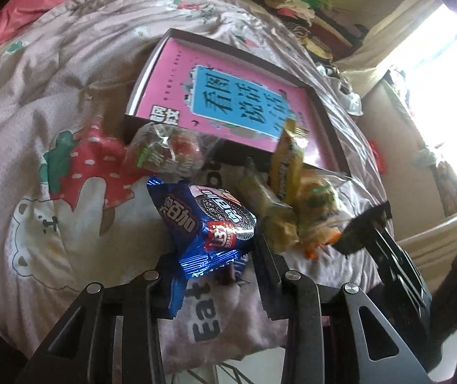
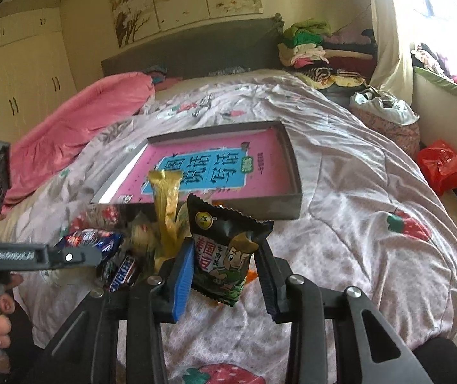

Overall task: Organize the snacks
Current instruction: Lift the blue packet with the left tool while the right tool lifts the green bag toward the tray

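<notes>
My left gripper (image 1: 212, 264) is shut on a blue cookie packet (image 1: 206, 220), which is held just above the strawberry-print quilt (image 1: 52, 96). In the right wrist view that left gripper (image 2: 77, 256) reaches in from the left with the blue cookie packet (image 2: 90, 238). My right gripper (image 2: 226, 251) is shut on a black bean-snack packet (image 2: 225, 227). More snacks lie in a heap: a gold bar (image 1: 287, 163), a red clear-wrapped packet (image 1: 164, 150), a pale yellow packet (image 1: 260, 198) and a Snickers bar (image 2: 121, 272). Behind the heap sits a shallow grey box (image 2: 292, 204) with a pink book (image 2: 260, 172) inside.
A pink blanket (image 2: 77, 118) lies along the bed's left side. Folded clothes (image 2: 305, 44) pile up by the headboard, and a red bag (image 2: 441, 166) sits beyond the right edge. A person's hand (image 2: 1, 316) holds the left gripper's handle.
</notes>
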`<state>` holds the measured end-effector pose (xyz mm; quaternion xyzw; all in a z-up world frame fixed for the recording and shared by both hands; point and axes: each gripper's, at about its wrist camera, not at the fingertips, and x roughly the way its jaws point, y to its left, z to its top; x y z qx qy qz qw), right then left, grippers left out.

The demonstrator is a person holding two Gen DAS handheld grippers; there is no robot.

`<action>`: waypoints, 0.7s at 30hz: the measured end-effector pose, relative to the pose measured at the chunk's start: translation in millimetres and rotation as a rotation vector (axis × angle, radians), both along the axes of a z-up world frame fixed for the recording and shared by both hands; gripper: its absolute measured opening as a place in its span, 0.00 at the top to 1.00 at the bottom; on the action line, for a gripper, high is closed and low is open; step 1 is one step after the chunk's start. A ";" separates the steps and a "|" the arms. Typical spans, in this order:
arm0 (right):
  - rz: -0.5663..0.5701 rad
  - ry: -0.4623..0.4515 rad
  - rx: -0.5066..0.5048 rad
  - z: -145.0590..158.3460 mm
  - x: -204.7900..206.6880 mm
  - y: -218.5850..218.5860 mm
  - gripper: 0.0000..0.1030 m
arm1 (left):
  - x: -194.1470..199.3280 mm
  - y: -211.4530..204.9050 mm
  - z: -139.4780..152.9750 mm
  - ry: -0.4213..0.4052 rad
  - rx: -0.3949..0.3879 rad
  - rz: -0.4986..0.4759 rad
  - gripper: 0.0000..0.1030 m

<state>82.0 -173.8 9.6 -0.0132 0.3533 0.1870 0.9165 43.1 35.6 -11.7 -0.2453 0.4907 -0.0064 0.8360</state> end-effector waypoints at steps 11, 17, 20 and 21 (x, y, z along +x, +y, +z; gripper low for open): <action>-0.023 -0.056 0.029 13.3 9.5 -9.5 0.63 | -7.5 -7.7 25.8 -0.095 0.046 -0.011 0.63; -0.031 -0.068 0.029 15.4 18.1 -10.4 0.63 | -1.7 -4.6 32.7 -0.111 0.057 -0.001 0.63; -0.030 -0.076 0.033 16.9 21.9 -10.5 0.63 | 2.9 -2.4 34.6 -0.115 0.063 0.007 0.63; -0.030 -0.079 0.032 17.2 23.2 -10.7 0.63 | 4.0 -1.9 34.7 -0.115 0.065 0.008 0.63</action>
